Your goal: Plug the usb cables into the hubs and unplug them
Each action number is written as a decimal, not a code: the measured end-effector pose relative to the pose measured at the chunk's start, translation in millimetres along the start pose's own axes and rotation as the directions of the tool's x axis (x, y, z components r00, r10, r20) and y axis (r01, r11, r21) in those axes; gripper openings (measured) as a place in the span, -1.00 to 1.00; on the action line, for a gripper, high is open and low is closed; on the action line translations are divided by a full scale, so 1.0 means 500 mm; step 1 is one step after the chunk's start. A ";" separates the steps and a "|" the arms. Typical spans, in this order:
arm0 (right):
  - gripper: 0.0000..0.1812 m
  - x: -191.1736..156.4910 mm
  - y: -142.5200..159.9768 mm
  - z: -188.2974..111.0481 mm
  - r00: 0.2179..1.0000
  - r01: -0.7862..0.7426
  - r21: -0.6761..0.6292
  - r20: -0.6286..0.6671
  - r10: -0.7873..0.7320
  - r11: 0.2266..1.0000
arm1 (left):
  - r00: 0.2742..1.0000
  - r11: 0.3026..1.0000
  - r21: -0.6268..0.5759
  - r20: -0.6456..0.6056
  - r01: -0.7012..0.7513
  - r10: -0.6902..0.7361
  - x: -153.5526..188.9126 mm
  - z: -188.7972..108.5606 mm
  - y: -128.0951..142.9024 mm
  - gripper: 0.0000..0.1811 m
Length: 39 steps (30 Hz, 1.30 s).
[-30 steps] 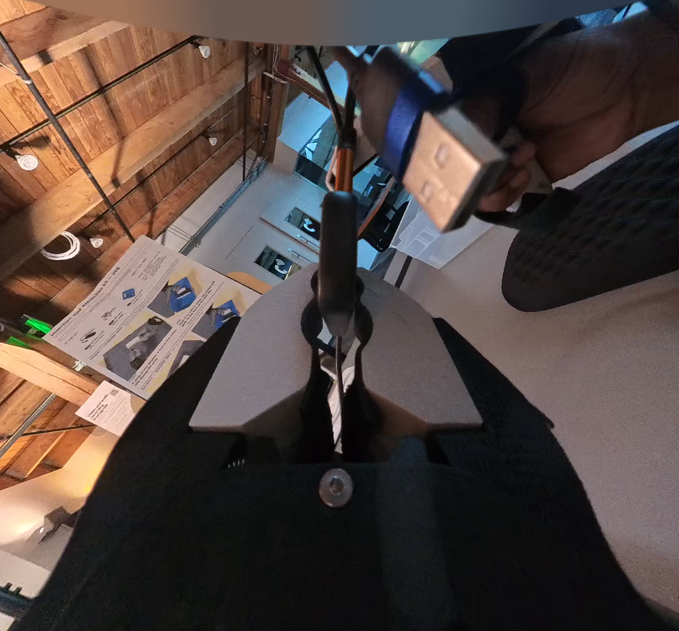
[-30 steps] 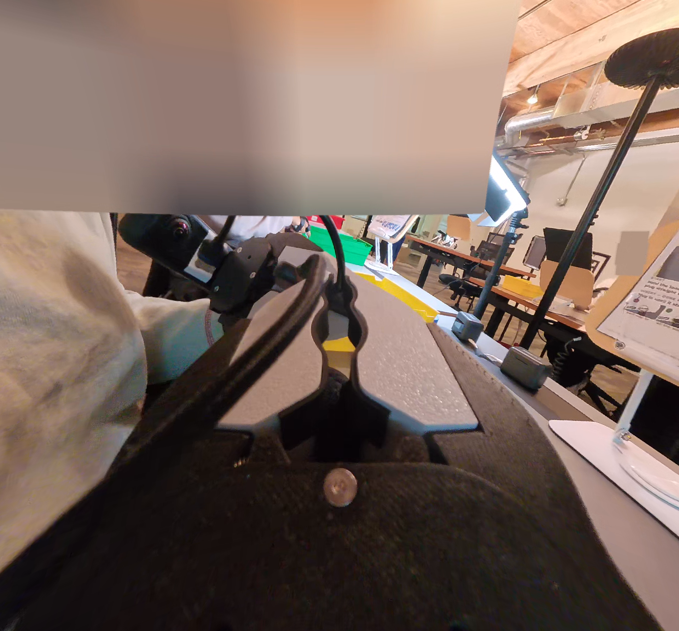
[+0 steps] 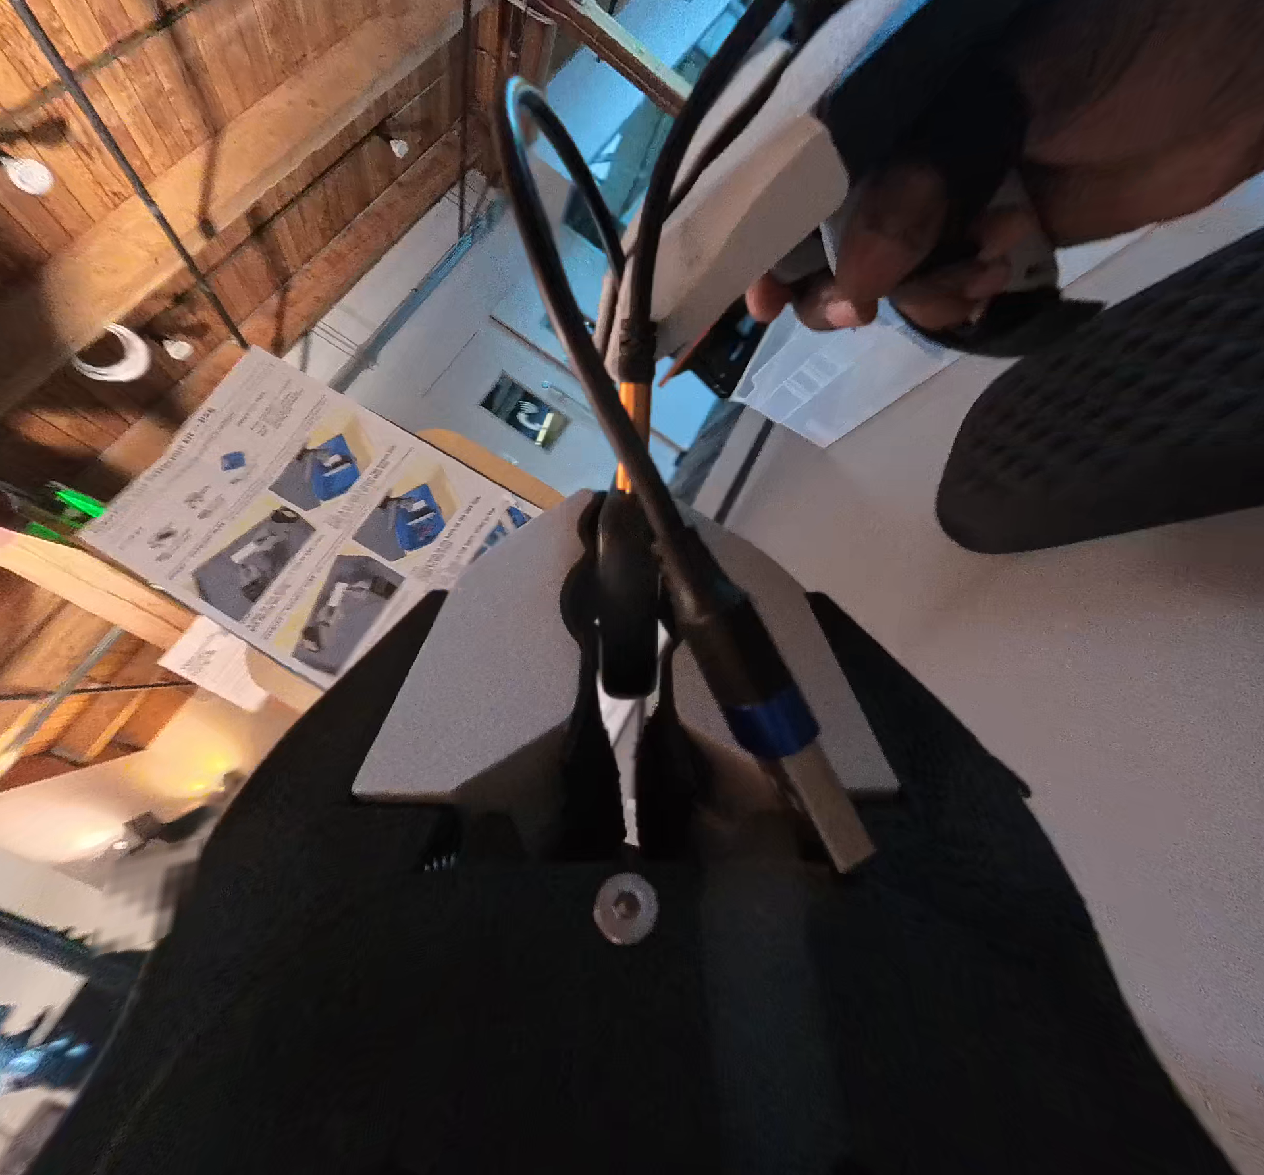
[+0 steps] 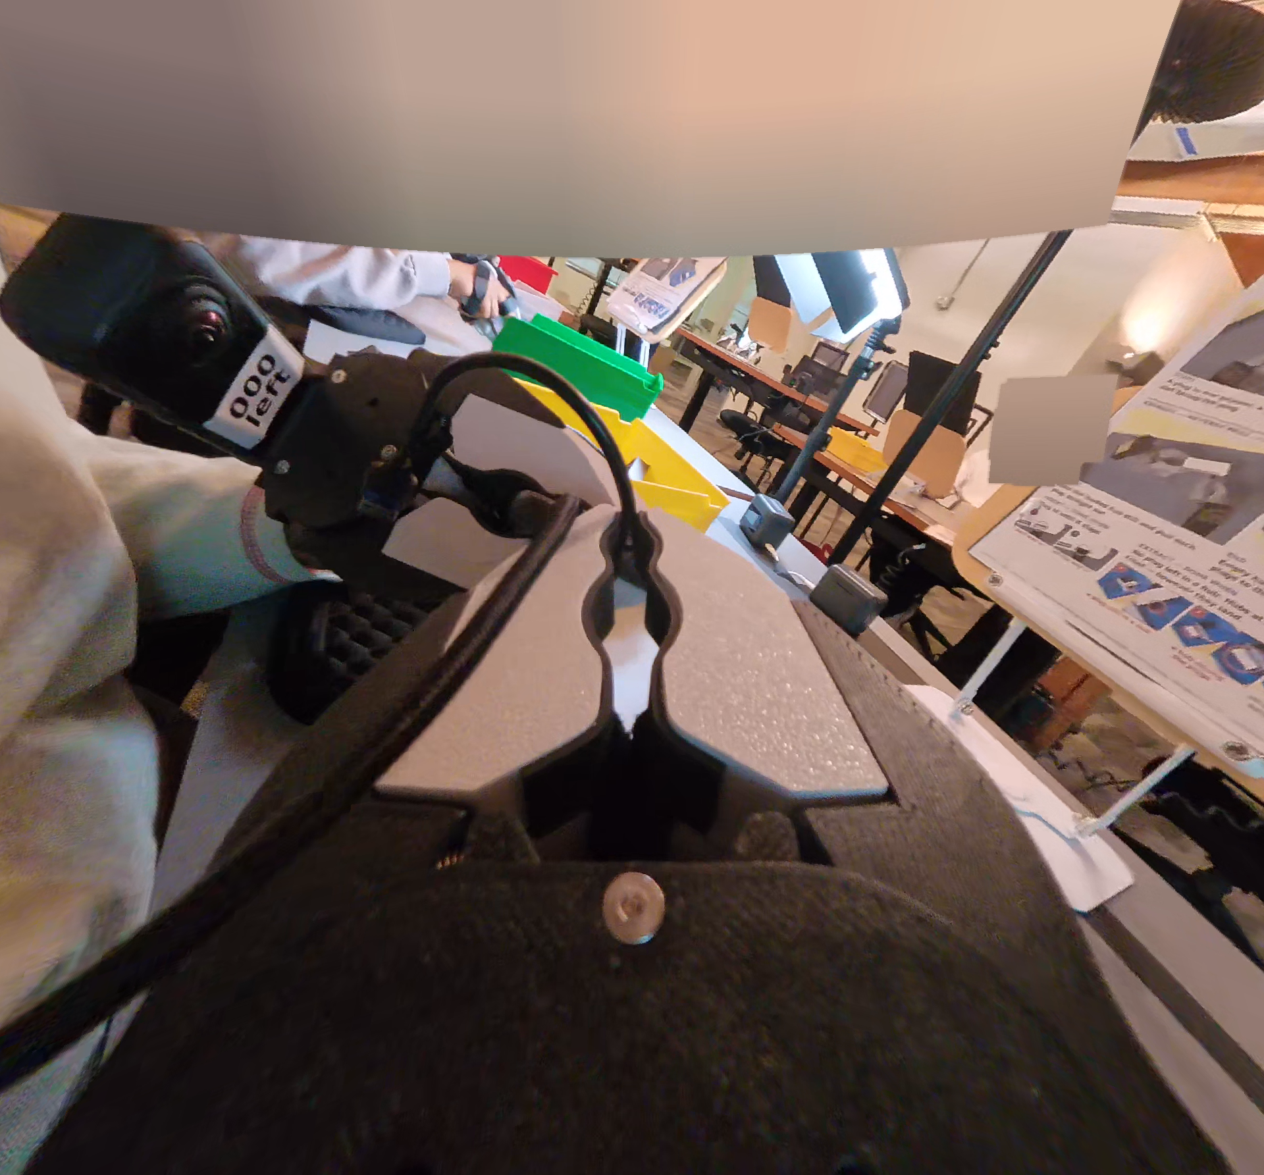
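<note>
Cable [image 3: 568,294] | left gripper [image 3: 626,602] clamps a black plug body | right gripper [image 4: 633,568] pinches cable near gripper tips | advice: align the blue-banded plug [image 3: 786,752] straight, push gently

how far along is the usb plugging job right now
Nothing looks done: the blue-banded usb plug has its metal end bare, lying across the left claw, in no hub. In hand: the left claw is shut on a black connector, the right claw on a thin black cable. Left: all plugging and unplugging; two grey boxes on the table may be hubs.
</note>
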State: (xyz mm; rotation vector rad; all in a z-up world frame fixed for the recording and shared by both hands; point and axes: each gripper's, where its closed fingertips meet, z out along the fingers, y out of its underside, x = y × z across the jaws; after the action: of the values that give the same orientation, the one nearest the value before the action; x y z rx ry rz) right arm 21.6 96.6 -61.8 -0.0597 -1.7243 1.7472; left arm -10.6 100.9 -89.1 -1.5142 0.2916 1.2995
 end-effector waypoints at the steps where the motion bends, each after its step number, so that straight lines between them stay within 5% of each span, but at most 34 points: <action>1: -0.98 0.000 -0.004 0.000 1.000 0.006 0.005 -0.001 -0.006 1.000 | 1.000 1.000 0.006 0.015 -0.011 0.011 -0.005 -0.001 -0.002 -0.86; 8: -0.97 0.010 -0.015 -0.019 0.995 -0.095 0.040 0.039 0.093 0.995 | 1.000 0.989 0.148 -0.013 0.014 -0.012 0.002 -0.020 -0.045 -0.87; 32: -0.97 -0.015 -0.037 -0.031 0.992 -0.058 0.072 0.119 0.049 0.996 | 0.997 0.992 0.099 0.006 -0.076 0.076 -0.009 -0.029 -0.044 -0.86; 33: -0.97 0.002 -0.082 -0.061 0.990 -0.114 0.229 0.108 0.091 0.967 | 0.994 0.995 0.019 0.040 -0.099 0.099 -0.021 -0.027 -0.019 -0.86; 35: -0.98 0.088 -0.186 -0.213 0.974 -0.205 0.589 0.046 0.221 0.781 | 0.996 0.985 -0.172 0.079 -0.026 0.040 -0.058 -0.050 0.113 -0.86; 37: -0.98 0.157 -0.131 -0.277 0.954 -0.061 0.397 -0.245 0.170 0.916 | 0.990 0.987 -0.118 0.107 0.109 -0.096 -0.096 -0.078 0.129 -0.86; 39: -0.97 0.187 -0.100 -0.306 0.922 -0.018 0.185 -0.378 0.088 0.983 | 0.986 0.993 -0.038 0.127 0.109 -0.103 -0.119 -0.079 0.078 -0.86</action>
State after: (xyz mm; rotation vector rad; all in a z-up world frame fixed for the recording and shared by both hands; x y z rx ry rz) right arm 42.9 269.6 2.9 -0.3514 -1.2884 1.7807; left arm -39.6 27.9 -67.7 -1.4582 0.1005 1.3167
